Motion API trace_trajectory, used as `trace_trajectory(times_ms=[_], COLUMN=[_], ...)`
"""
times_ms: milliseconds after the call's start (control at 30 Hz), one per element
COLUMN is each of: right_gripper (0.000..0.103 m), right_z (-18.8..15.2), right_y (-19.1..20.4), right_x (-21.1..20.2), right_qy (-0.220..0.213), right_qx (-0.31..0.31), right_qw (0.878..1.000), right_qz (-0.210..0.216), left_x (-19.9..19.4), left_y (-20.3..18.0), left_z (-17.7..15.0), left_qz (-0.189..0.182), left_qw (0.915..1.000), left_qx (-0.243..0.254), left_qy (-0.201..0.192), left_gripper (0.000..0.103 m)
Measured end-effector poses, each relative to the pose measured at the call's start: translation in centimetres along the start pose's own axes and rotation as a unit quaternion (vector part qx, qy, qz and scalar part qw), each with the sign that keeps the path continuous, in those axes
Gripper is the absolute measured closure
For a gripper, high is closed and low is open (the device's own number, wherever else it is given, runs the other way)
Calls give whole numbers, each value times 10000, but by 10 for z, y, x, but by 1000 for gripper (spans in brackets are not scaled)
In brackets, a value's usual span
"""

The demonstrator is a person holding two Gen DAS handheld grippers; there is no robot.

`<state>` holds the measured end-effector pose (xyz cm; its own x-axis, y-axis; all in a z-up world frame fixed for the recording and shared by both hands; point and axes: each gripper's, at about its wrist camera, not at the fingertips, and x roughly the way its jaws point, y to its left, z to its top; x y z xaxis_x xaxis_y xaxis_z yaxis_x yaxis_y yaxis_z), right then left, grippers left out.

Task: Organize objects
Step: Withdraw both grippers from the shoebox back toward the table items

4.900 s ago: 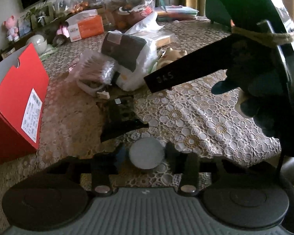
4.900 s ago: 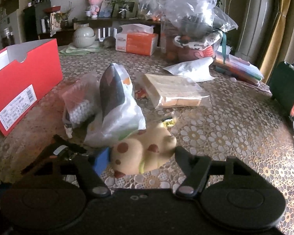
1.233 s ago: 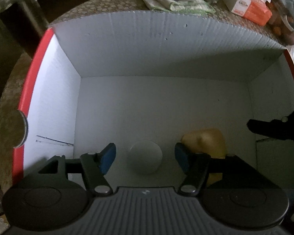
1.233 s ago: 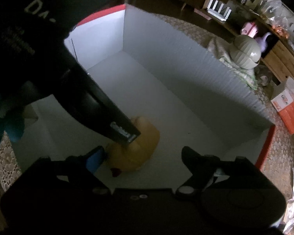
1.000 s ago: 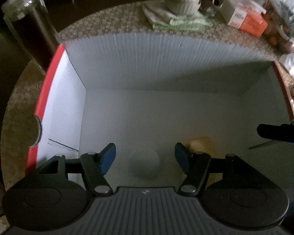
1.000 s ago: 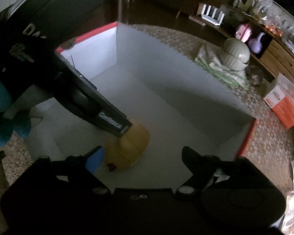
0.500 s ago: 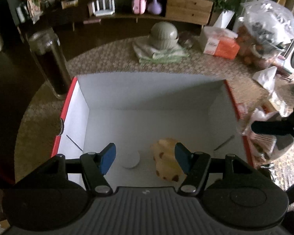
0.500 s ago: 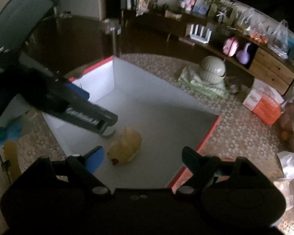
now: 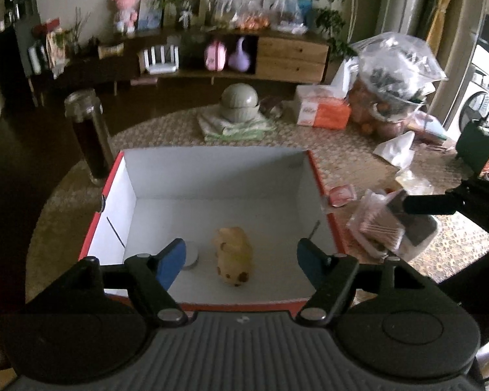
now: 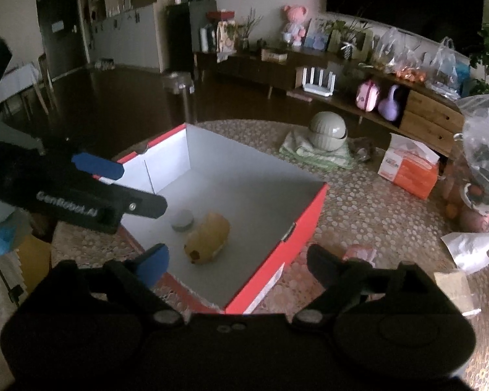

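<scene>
Since the job is to gather loose items into one container, the red box stands open-topped on the counter, and two items already lie on its white floor: a yellow toy and a small white disc, just beside each other near the box's 6 o'clock wall in the left wrist view. Neither is held. The left gripper hangs above the box with its fingers parted and widening, nothing between the pads; from its camera the toy appears between the fingertips but sits well below them, and the disc lies partly behind the 9 o'clock finger. The right gripper is likewise empty, its fingers spread wide and opening further; in its view the toy and disc lie toward 11 o'clock of the fingertips, down inside the box. Judged from this, both deposits are complete. Remaining clutter, including a bagged bundle at 3 o'clock of the box, is probably next and would demand a reach across the counter.
</scene>
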<state>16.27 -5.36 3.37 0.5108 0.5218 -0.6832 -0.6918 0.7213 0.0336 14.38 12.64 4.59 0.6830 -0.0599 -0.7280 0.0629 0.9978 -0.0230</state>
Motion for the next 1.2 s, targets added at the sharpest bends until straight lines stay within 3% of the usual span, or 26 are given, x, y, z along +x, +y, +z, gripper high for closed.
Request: trace_trajectory(times_ms=[100, 400, 633, 767, 833, 1200], right_gripper=[6, 0, 0, 0, 0, 0], right_z=[-10, -38, -63, -82, -89, -134], right_y=[-2, -10, -21, -26, -30, -63], right_x=[-16, -52, -68, -75, -78, -103], right_qy=[-199, -585, -685, -692, -682, -704], right_qx=[-15, 82, 316, 515, 640, 990], right_qw=[9998, 9981, 9969, 9961, 9954, 9920], right_qz=[33, 147, 211, 196, 198, -333], left_x=[-11, -35, -39, -39, -39, -27], left_y=[-13, -33, -48, -56, -59, -95], left_z=[-8, -33, -54, -67, -72, -96], left_qz=[-9, -131, -323, -503, -568, -806], left_qw=[9998, 9986, 9980, 9969, 9962, 9927], left_qx=[144, -43, -204, -303, -365, -177], left_qy=[-137, -503, -509, -517, -559, -880], left_gripper=[27, 22, 18, 3, 1, 0])
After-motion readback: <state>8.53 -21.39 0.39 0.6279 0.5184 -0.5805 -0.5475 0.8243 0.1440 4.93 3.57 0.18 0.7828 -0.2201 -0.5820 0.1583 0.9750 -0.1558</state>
